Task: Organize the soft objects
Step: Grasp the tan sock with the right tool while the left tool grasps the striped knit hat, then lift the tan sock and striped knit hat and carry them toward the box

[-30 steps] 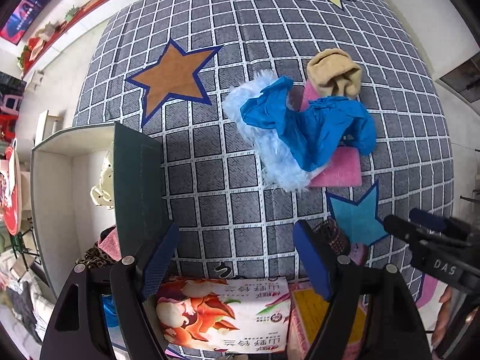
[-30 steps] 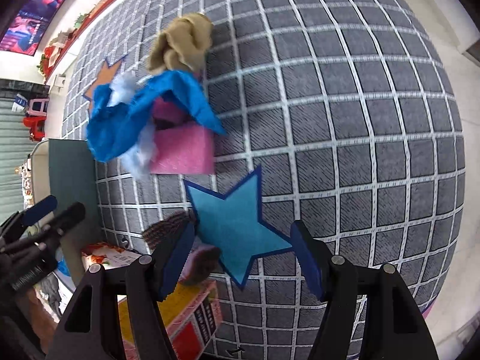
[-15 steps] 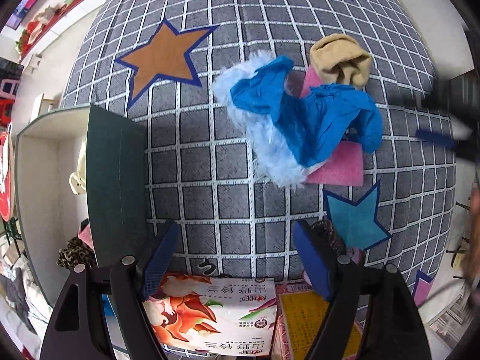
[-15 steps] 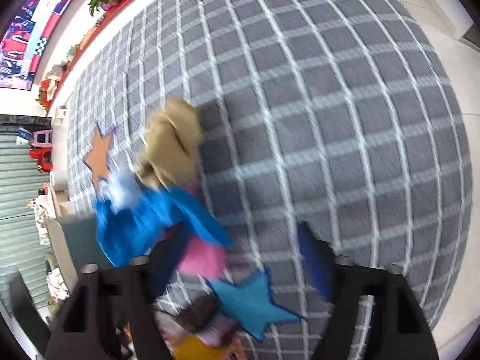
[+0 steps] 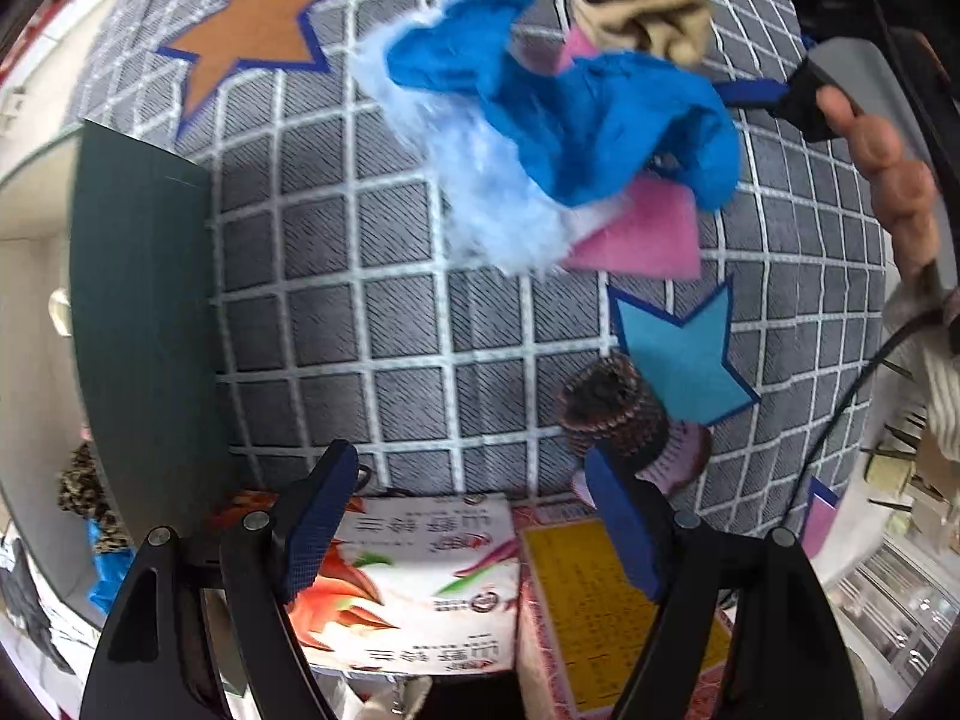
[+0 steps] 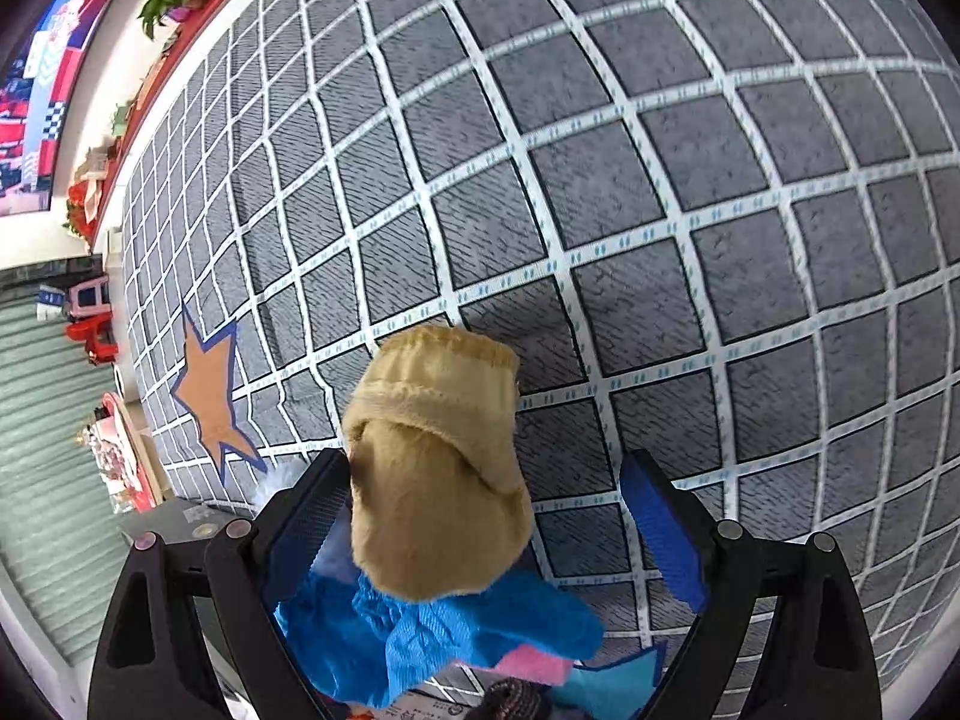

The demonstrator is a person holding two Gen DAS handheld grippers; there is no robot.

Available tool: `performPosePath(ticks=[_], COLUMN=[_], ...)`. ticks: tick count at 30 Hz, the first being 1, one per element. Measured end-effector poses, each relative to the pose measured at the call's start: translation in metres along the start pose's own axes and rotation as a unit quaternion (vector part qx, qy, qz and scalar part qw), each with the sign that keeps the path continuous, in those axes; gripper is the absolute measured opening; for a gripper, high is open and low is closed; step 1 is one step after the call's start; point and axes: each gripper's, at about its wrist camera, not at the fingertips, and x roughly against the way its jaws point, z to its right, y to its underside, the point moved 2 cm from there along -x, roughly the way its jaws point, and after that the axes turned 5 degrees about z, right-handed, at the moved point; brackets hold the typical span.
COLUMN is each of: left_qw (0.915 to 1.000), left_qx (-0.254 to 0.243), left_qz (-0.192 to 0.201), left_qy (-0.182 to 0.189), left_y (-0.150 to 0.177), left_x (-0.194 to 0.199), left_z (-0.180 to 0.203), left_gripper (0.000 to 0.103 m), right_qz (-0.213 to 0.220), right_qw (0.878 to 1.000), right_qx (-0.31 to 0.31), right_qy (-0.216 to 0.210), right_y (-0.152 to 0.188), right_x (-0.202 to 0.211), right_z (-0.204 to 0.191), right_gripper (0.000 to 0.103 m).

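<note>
A heap of soft things lies on the grey checked mat [image 5: 372, 312]: a blue cloth [image 5: 576, 120], a pale blue fluffy piece [image 5: 492, 204], a pink cloth [image 5: 648, 234] and a tan cloth [image 5: 648, 18] at its far end. My right gripper [image 6: 480, 534] is open wide around the tan cloth [image 6: 432, 480], which sits against the left finger and well clear of the right one. In the left wrist view the right gripper [image 5: 660, 36] shows at the top right, held by a hand [image 5: 888, 180]. My left gripper [image 5: 468, 468] hangs open and empty over the mat's near edge.
A brown knitted roll [image 5: 612, 414] lies by my left gripper's right finger, beside a blue star patch [image 5: 678, 354]. A printed pack [image 5: 420, 582] and a yellow-topped box [image 5: 600, 600] lie below. A dark green bin wall [image 5: 144, 300] stands left, with cloths inside.
My right gripper swept from above the blue star across the heap to the tan cloth, and its jaws widened. The left gripper sank a little and tipped further down, still open.
</note>
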Motion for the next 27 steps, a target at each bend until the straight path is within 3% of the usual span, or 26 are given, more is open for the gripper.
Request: performPosePath(ticks=[2, 3, 4, 6, 9, 13, 19, 23, 27], left_qw=[1.0000, 0.9999, 0.9999, 0.9997, 0.9995, 0.9993, 0.9985, 0.9973, 0.9929], left_qx=[-0.001, -0.002, -0.003, -0.004, -0.012, -0.023, -0.031, -0.050, -0.091], left_qz=[-0.008, -0.011, -0.014, -0.022, -0.028, -0.031, -0.046, -0.054, -0.072], left_qy=[0.001, 0.000, 0.000, 0.000, -0.002, -0.004, 0.001, 0.005, -0.025], left_y=[0.000, 0.000, 0.000, -0.002, -0.004, -0.010, -0.012, -0.014, -0.021], left_x=[-0.005, -0.007, -0.010, -0.014, -0.020, -0.024, -0.036, -0.042, -0.046], left_z=[0.002, 0.005, 0.007, 0.010, 0.016, 0.023, 0.038, 0.055, 0.075], left_gripper=[0.081, 0.081, 0.081, 0.081, 0.081, 0.081, 0.081, 0.081, 0.082], right_qz=[0.010, 0.011, 0.013, 0.007, 0.030, 0.076, 0.121, 0.130, 0.126], right_qw=[1.000, 1.000, 1.000, 0.999, 0.998, 0.996, 0.992, 0.991, 0.992], right_qx=[-0.001, 0.001, 0.003, 0.005, 0.004, -0.002, 0.011, 0.015, 0.001], right_qy=[-0.004, -0.008, -0.010, -0.036, -0.048, -0.054, -0.017, 0.004, 0.006], right_y=[0.001, 0.001, 0.001, 0.001, 0.004, 0.007, 0.016, 0.031, 0.046], right_x=[0.001, 0.003, 0.004, 0.005, 0.017, 0.045, 0.074, 0.081, 0.079], right_z=[-0.001, -0.001, -0.001, 0.001, 0.008, 0.034, 0.071, 0.095, 0.117], right_gripper=[0.088, 0.077, 0.055, 0.026, 0.019, 0.019, 0.019, 0.019, 0.019])
